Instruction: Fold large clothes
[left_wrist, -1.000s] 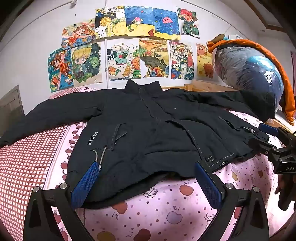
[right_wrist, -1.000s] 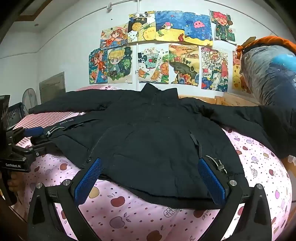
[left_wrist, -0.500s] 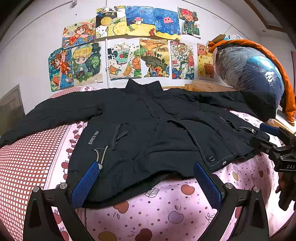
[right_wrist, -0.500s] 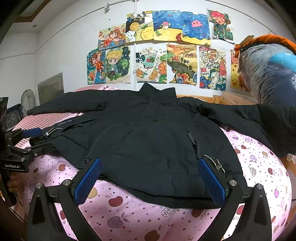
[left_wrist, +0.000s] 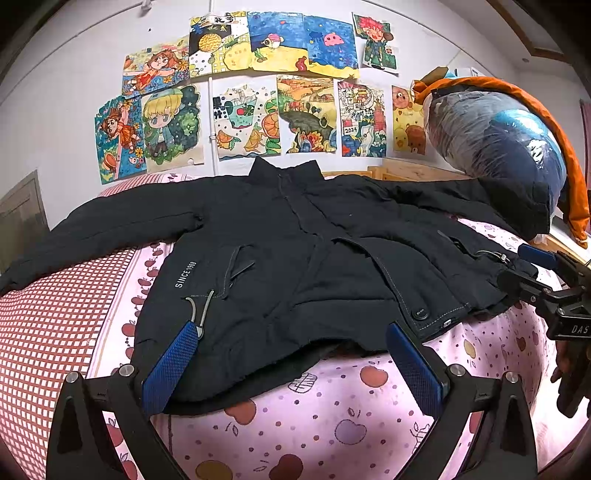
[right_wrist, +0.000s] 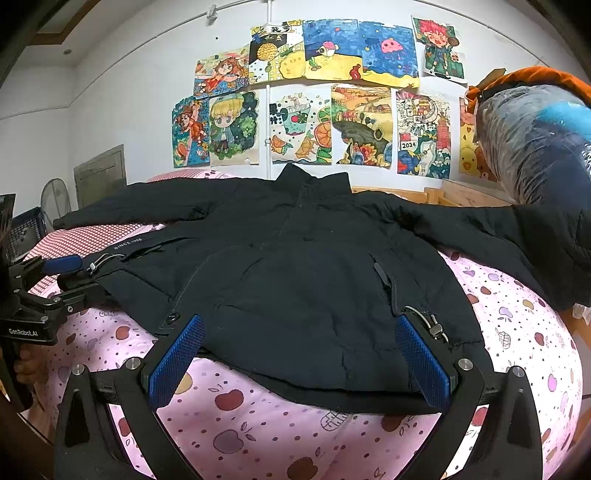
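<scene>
A large black jacket (left_wrist: 295, 258) lies spread front up on the bed, sleeves out to both sides, collar toward the wall; it also shows in the right wrist view (right_wrist: 314, 280). My left gripper (left_wrist: 291, 354) is open, its blue pads at the jacket's near hem, left of the middle. My right gripper (right_wrist: 301, 354) is open at the hem on the jacket's right half. Each gripper shows in the other's view, the right one (left_wrist: 532, 273) at the far right edge, the left one (right_wrist: 70, 273) at the far left. Neither holds cloth.
The bed has a pink apple-print cover (left_wrist: 332, 424) and a red checked sheet (left_wrist: 48, 325) on the left. A plastic-wrapped blue bundle with orange cloth (left_wrist: 495, 136) stands at the right, over the sleeve end. Drawings (left_wrist: 258, 96) cover the wall behind. A fan (right_wrist: 55, 199) stands at far left.
Both grippers have drawn back a little from the jacket's hem and stay open. The jacket has not moved.
</scene>
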